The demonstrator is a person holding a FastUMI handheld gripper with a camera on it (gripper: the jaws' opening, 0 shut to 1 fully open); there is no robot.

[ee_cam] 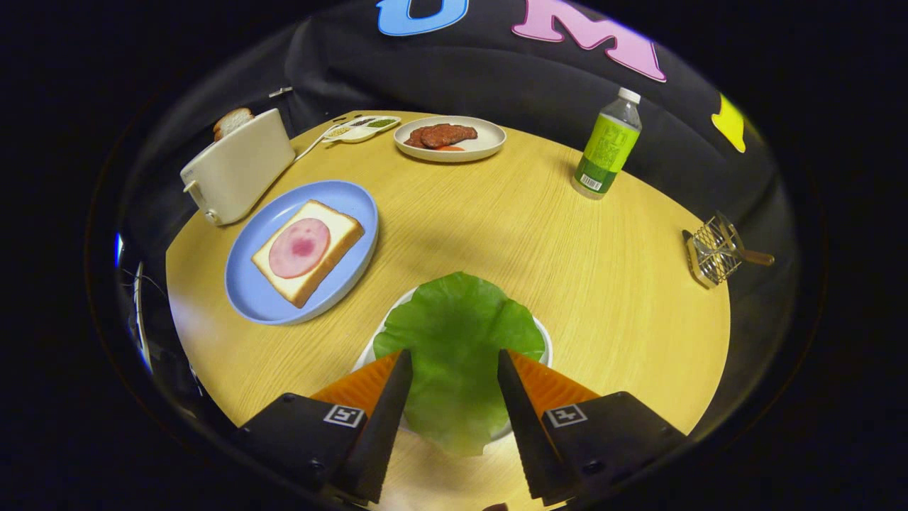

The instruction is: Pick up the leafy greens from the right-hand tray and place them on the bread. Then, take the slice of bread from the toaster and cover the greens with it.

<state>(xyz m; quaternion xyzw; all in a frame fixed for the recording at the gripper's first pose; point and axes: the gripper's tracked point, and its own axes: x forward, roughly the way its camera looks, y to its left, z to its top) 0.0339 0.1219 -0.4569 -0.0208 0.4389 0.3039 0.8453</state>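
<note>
Fingers: I see my gripper (454,362) spread wide, holding nothing.
Lettuce (457,341): directly between the fingers, on its white tray (545,337).
Bread (307,251): ahead, leftward.

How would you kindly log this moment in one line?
claw open over lettuce | bread bare | toaster loaded

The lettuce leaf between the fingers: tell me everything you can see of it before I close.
The lettuce leaf is one broad, bright green leaf with a ruffled, lobed edge and faint veins, looking smooth and slightly glossy. It lies flat on a small white plate, covering most of it and overhanging the near rim. The gripper is open, a finger on each side of the leaf, with a dark shadow across its middle. Whether the fingertips touch it is unclear.
</note>
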